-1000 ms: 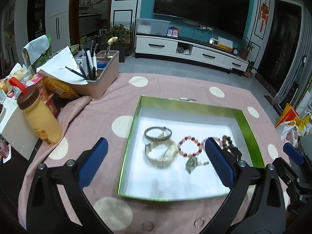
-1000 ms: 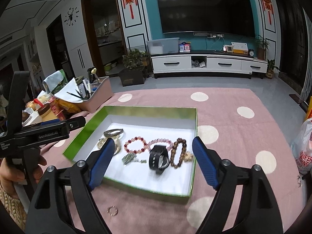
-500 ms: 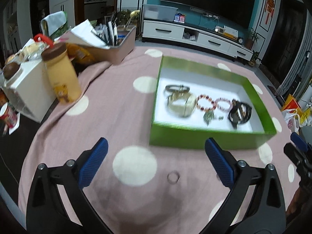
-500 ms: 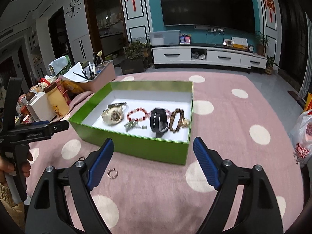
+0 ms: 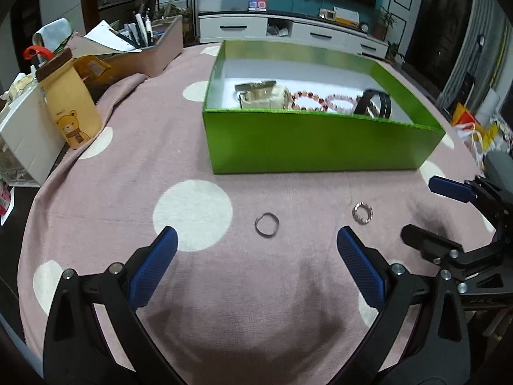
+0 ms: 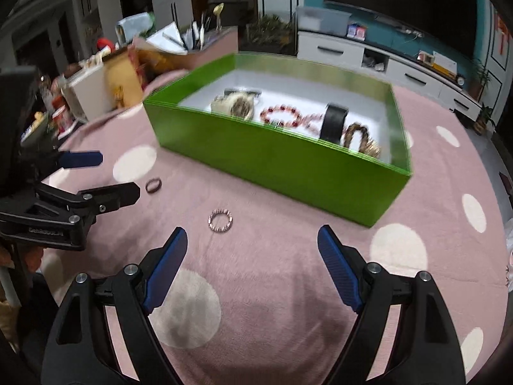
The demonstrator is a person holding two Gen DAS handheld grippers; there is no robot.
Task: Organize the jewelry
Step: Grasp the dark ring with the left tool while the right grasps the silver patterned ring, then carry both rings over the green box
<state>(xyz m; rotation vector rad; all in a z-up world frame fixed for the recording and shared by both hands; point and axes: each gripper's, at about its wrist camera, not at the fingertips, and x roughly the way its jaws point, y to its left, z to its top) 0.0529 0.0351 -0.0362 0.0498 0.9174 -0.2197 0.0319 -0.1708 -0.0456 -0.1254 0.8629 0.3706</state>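
A green box (image 5: 320,141) (image 6: 272,157) holds watches and bead bracelets (image 5: 307,99) (image 6: 282,115). Two rings lie on the pink dotted cloth in front of it: a plain dark ring (image 5: 267,224) (image 6: 153,186) and a beaded ring (image 5: 362,215) (image 6: 220,220). My left gripper (image 5: 256,263) is open and empty, low over the cloth just short of the plain ring. My right gripper (image 6: 251,256) is open and empty, just short of the beaded ring. Each gripper shows at the edge of the other's view.
A yellow bear bottle (image 5: 69,102), a white box (image 5: 25,141) and a pink organizer with pens (image 5: 150,48) stand at the left. The cloth's edge drops off at the left (image 5: 29,211). A TV cabinet stands behind (image 5: 288,32).
Both grippers have pulled back from over the box and dropped low to the cloth in front of it. The two rings now lie just ahead of the fingers.
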